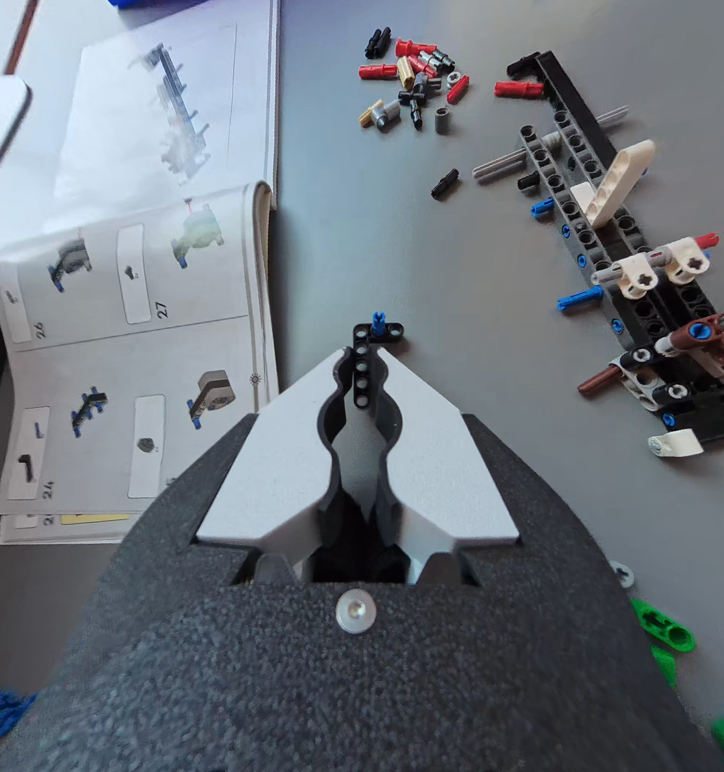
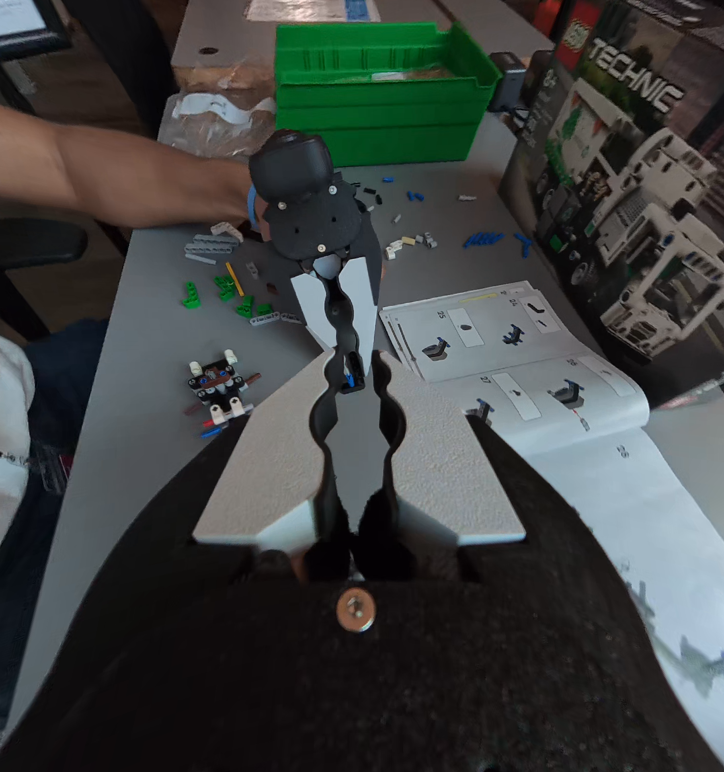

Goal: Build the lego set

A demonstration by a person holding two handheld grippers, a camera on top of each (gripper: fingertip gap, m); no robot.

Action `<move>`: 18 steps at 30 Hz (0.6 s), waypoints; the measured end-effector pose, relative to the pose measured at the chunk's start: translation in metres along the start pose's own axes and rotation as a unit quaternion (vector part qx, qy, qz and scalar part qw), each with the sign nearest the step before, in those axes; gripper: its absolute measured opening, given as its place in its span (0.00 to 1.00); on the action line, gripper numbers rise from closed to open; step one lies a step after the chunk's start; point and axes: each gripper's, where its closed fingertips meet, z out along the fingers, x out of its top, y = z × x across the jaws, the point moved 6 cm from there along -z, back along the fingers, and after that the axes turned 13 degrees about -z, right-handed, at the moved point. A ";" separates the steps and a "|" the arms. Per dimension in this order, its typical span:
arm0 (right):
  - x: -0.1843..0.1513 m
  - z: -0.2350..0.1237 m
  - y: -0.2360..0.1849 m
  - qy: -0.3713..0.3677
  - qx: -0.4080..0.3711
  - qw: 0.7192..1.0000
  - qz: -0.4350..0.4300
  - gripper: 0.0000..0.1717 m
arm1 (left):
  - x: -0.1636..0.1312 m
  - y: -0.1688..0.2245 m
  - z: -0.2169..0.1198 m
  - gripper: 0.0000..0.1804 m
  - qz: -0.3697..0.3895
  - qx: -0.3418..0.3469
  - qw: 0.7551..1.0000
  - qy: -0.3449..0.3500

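Observation:
My left gripper (image 1: 362, 355) is shut on the long arm of a black L-shaped beam with holes (image 1: 361, 376). The beam's short arm sticks out past the fingertips and carries a blue pin (image 1: 378, 323) in its middle hole. In the right wrist view the left gripper (image 2: 347, 355) points down toward me, holding the beam (image 2: 354, 382) with its blue pin (image 2: 349, 379). My right gripper (image 2: 355, 355) is open. The end of the beam sits between its fingertips with a gap on each side, and its pads do not press on it.
An open instruction booklet (image 1: 143, 334) lies to the left of the grey table (image 1: 393, 250). A pile of small pins (image 1: 414, 79) and a partly built beam assembly (image 1: 602, 250) lie to the right. A green bin (image 2: 385, 96), a product box (image 2: 644, 188), green pieces (image 2: 226, 292) and a forearm (image 2: 101, 175) show farther off.

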 end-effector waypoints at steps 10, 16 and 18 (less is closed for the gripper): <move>-0.019 0.014 -0.084 0.111 -0.056 0.965 0.229 0.26 | 0.069 0.066 -0.051 0.03 0.299 0.212 0.914 0.174; -0.007 0.018 -0.107 0.122 -0.096 0.972 0.179 0.24 | 0.073 0.104 -0.054 0.03 0.372 0.255 0.867 0.211; -0.005 0.016 -0.112 0.140 -0.089 0.969 0.182 0.23 | 0.074 0.110 -0.057 0.03 0.371 0.258 0.861 0.232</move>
